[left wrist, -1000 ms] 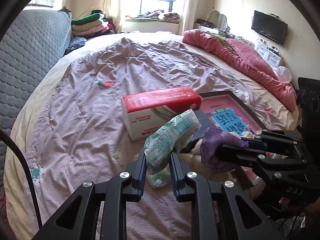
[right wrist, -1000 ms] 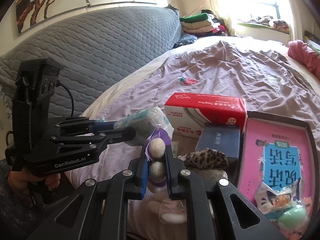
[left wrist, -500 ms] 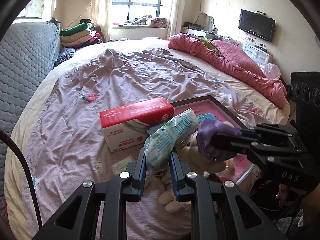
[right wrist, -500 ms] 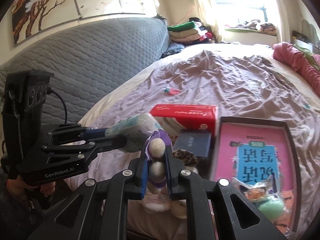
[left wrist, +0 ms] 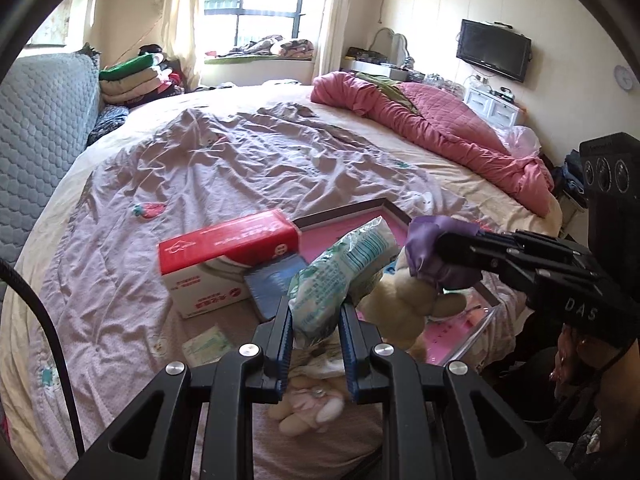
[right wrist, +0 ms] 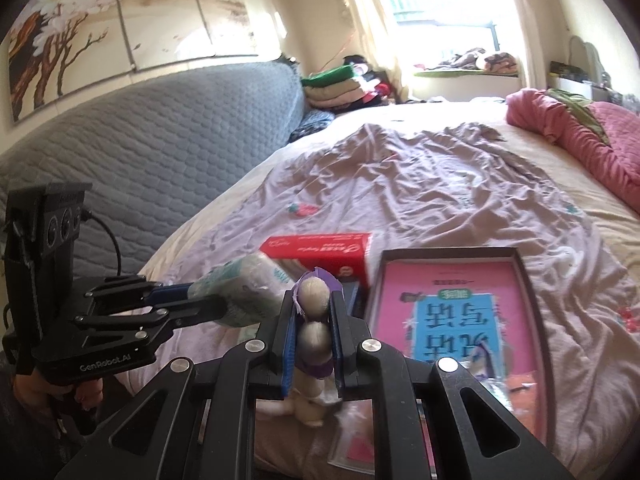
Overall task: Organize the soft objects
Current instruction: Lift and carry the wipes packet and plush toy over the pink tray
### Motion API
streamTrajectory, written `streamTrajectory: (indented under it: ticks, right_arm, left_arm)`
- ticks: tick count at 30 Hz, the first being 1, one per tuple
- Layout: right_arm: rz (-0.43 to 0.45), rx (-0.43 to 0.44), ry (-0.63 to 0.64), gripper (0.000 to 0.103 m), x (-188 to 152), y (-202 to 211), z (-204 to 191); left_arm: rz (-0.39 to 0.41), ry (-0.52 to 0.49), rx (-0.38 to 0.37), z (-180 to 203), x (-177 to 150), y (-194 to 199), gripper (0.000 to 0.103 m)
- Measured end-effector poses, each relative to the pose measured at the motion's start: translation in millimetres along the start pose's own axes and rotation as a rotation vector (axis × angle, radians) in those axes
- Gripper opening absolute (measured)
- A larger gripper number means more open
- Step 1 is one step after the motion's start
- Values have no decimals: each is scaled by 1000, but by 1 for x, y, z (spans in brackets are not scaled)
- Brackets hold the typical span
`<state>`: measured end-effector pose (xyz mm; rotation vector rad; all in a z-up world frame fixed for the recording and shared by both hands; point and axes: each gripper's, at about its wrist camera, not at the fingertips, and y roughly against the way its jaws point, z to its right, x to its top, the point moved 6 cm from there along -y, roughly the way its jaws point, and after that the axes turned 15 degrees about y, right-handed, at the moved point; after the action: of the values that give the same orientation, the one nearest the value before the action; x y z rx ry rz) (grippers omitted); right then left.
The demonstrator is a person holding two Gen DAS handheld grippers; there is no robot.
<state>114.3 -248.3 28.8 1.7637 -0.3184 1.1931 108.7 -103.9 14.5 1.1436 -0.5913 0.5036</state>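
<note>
From my left wrist view, my left gripper point(left wrist: 314, 326) angles down over the near edge of the bed point(left wrist: 224, 184), its fingers point(left wrist: 285, 336) narrowed onto one green-and-white tissue pack point(left wrist: 340, 268), which stands up tilted between the pads, clear of the bedding. To its right, my right gripper point(left wrist: 448, 246) reaches in sideways, clamped on one cream plush toy point(left wrist: 404, 300) dressed in purple, which dangles from the tips above the corner of a pink tray point(left wrist: 486, 300). A hand point(left wrist: 576, 354) grips that tool's handle at the lower right. On the lilac sheet I count one red-and-white tissue box point(left wrist: 224, 258), one blue box point(left wrist: 272, 282) just beside it, one small flat packet point(left wrist: 208, 346), and one second plush toy point(left wrist: 312, 402) lying below my fingers. One pink quilt point(left wrist: 440, 136) is heaped along the far right side, and one pile of folded clothes point(left wrist: 136, 80) sits by the headboard. From my right wrist view, the right gripper point(right wrist: 314, 320) is squeezed tight on the cream plush toy point(right wrist: 314, 312), the two rounded cream parts stacked between the pads, the rest hanging below. My left gripper point(right wrist: 208, 304) comes in level from the left, holding the tissue pack point(right wrist: 248, 292) just beside the toy; a hand point(right wrist: 44, 396) shows under its handle. Beyond lie the one tissue box point(right wrist: 324, 248) and the one pink tray point(right wrist: 452, 316), its contents blurred.
</note>
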Motion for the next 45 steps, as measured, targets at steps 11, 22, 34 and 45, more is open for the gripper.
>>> streamTrajectory:
  ticks: [11,22,34,45]
  right_arm:
    - [30,-71,-47,15,-6,31,32]
    - [41,-106,-76,16,-11,44,49]
    - [15,-122,-96,16,-27,48,63]
    - [-44,-120,-114,17,-54,39,78]
  left_arm:
    - [-16,-34,-17,28,-6,-12,22]
    - [-31,-46,-27,44,-10,-22,22]
    - [-44,-85,-14,65,-14,-37,22]
    - [-99,-97,2,69,-26,-66,22]
